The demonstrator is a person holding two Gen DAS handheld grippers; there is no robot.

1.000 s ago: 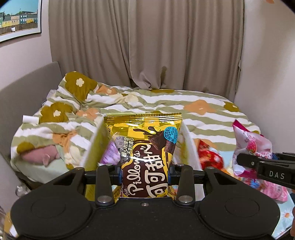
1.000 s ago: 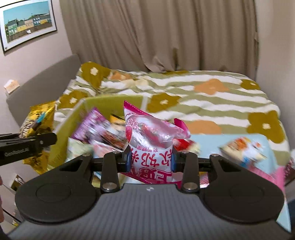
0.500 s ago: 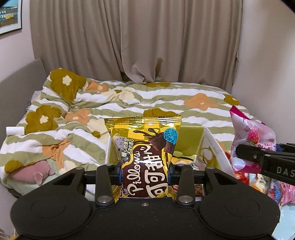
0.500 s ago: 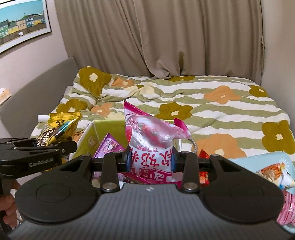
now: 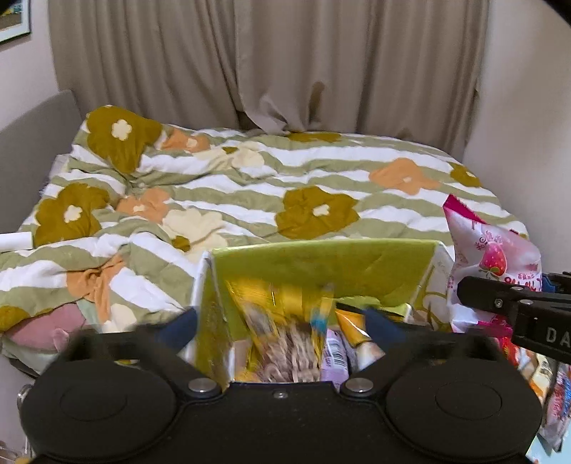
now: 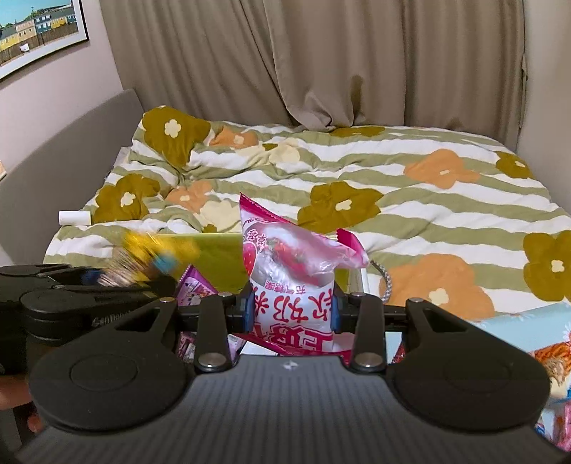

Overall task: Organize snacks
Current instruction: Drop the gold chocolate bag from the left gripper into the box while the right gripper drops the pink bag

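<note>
Glossy plastic pink snack bag (image 6: 291, 264); soft matt cloth quilt (image 6: 410, 178).

A home bedroom, a bed (image 6: 410, 200) under a green-and-white striped duvet with big flowers filled the room, a grey padded headboard (image 6: 67, 142) ran along its left edge, beige curtains (image 6: 303, 60) hung behind, a framed townscape print (image 6: 35, 32) on the wall.

Right gripper (image 6: 292, 309) clamping pink snack bag (image 6: 291, 264) (strawberry print)
</note>
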